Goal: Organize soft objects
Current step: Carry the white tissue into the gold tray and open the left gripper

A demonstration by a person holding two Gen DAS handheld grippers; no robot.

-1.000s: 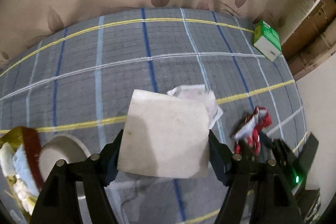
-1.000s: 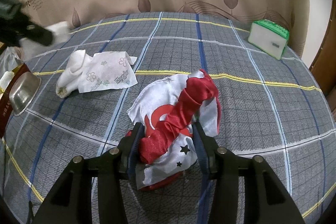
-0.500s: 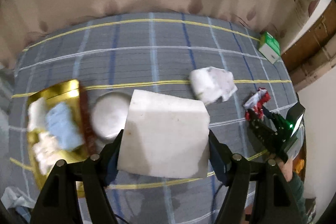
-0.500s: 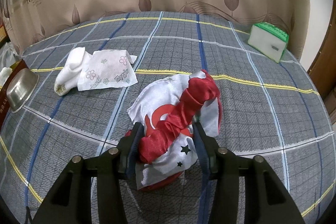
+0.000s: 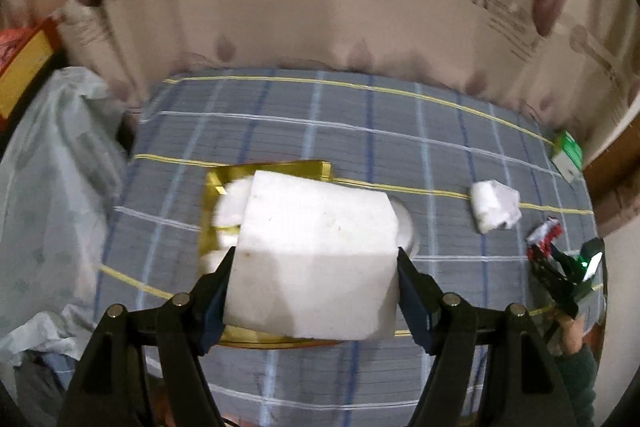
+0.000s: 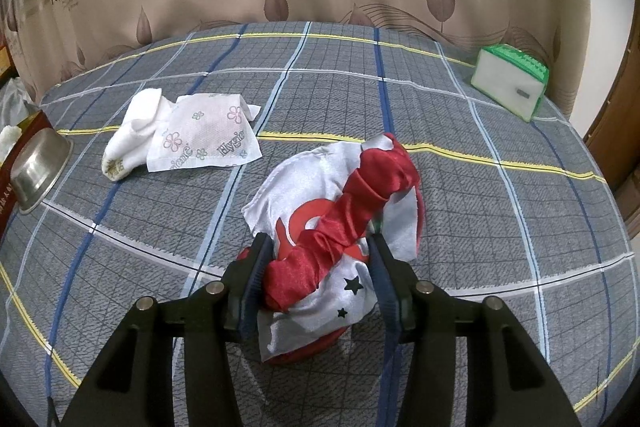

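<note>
A white foam block (image 5: 316, 227) is gripped between the pads of my left gripper (image 5: 316, 259), held in the air over a gold box (image 5: 308, 167) that has white soft items in it. On the checked cover lies a red and white satin cloth (image 6: 352, 203), with my right gripper (image 6: 320, 267) shut on its bunched near end. The same cloth (image 5: 544, 233) and the right gripper (image 5: 560, 267) show small at the right of the left wrist view. A white sock (image 6: 132, 131) and a flowered tissue pack (image 6: 204, 139) lie together farther left.
A steel bowl (image 6: 38, 167) stands beside the gold box, half hidden behind the block in the left wrist view. A green and white box (image 6: 510, 83) sits at the far right corner. A plastic bag (image 5: 52, 187) bulges off the left edge. A curtain hangs behind.
My left gripper has carried the foam block up and leftward, from beside the sock and tissue pack to above the gold box. The right gripper and its cloth have stayed put.
</note>
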